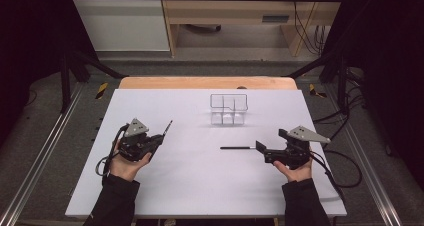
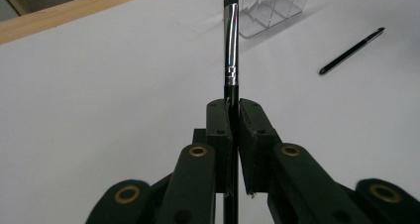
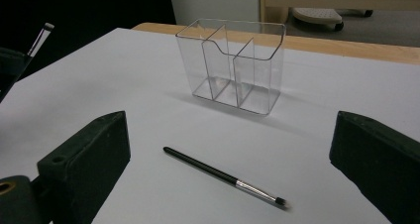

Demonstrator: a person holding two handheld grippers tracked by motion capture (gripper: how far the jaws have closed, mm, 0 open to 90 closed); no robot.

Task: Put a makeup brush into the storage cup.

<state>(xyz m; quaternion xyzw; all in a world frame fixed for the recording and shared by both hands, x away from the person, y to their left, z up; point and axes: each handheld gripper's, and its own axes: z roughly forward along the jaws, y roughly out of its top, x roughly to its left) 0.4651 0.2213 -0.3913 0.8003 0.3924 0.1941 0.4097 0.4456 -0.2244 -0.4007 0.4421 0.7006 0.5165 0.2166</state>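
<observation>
My left gripper [image 1: 159,138] [image 2: 235,110] is shut on a thin black makeup brush [image 1: 166,128] [image 2: 231,50]. The brush's silver ferrule and bristle tip point up and away toward the far side of the table. A second black brush [image 1: 235,147] [image 3: 223,177] [image 2: 351,50] lies flat on the white tabletop. It sits just in front of my right gripper [image 1: 270,141] [image 3: 230,125], whose jaws stand wide open on either side of it without touching. A clear plastic organizer [image 1: 229,109] [image 3: 233,65] [image 2: 270,8] with several compartments stands upright beyond both brushes and holds nothing.
The white table board [image 1: 190,186] ends in a wooden strip [image 1: 207,82] at the back. Black frame posts [image 1: 65,76] stand at both sides, and cables [image 1: 345,121] trail off the right edge. In the right gripper view the left gripper [image 3: 10,70] shows at the far left.
</observation>
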